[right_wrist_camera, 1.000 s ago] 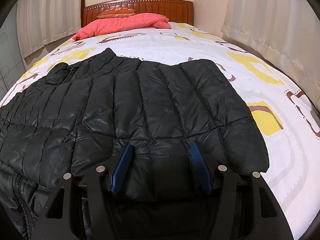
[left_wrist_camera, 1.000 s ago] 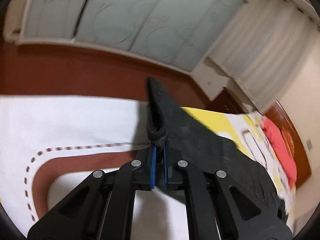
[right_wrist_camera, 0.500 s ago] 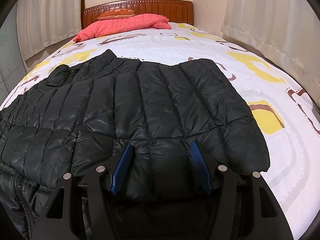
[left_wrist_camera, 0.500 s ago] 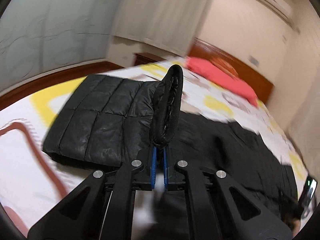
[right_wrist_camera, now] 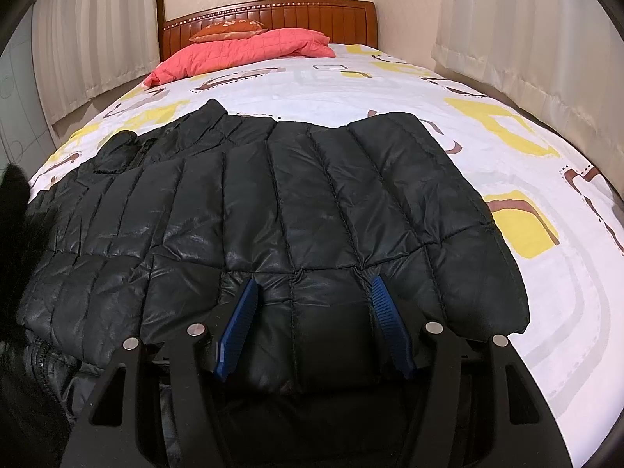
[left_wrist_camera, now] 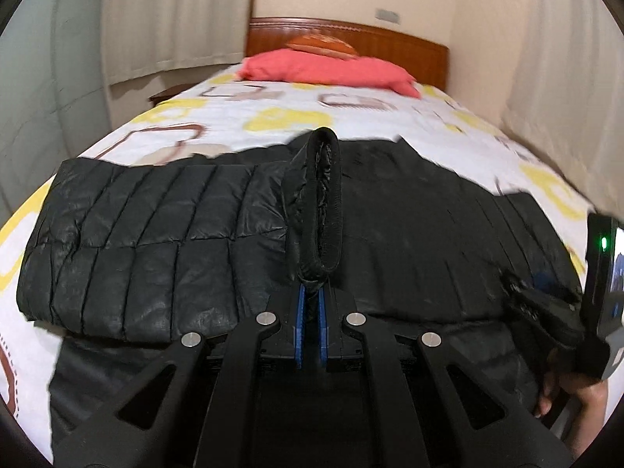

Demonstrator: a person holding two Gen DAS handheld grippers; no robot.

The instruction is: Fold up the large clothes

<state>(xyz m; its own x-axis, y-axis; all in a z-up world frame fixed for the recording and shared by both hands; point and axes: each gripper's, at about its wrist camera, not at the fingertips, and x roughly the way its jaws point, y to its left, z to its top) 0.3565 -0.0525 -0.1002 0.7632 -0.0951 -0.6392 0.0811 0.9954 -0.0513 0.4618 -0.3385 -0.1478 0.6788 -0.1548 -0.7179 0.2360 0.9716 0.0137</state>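
Spreading under both tools, the bed carries a white sheet printed with yellow and brown squares, and it runs ahead of the tongs to a wooden headboard. Pale curtains hang on either side of it.

Next in size is the black quilted puffer jacket, lying flat on the sheet directly ahead of and beneath both tongs. In the right wrist view its near edge passes under the fingers, its collar end points away toward the headboard, and a zipper shows low on the left. In the left wrist view a folded quilted panel lies ahead and to the left of the tongs.

A pink quilted pillow lies far ahead against the headboard, with an orange cushion on top of it.

The right gripper has its blue pads spread wide, resting over the jacket's near edge with nothing pinched between them. It also appears at the far right of the left wrist view, held in a hand.

The left gripper is pressed nearly closed on a black ribbed cuff, which stands up as a loop straight ahead of the pads.
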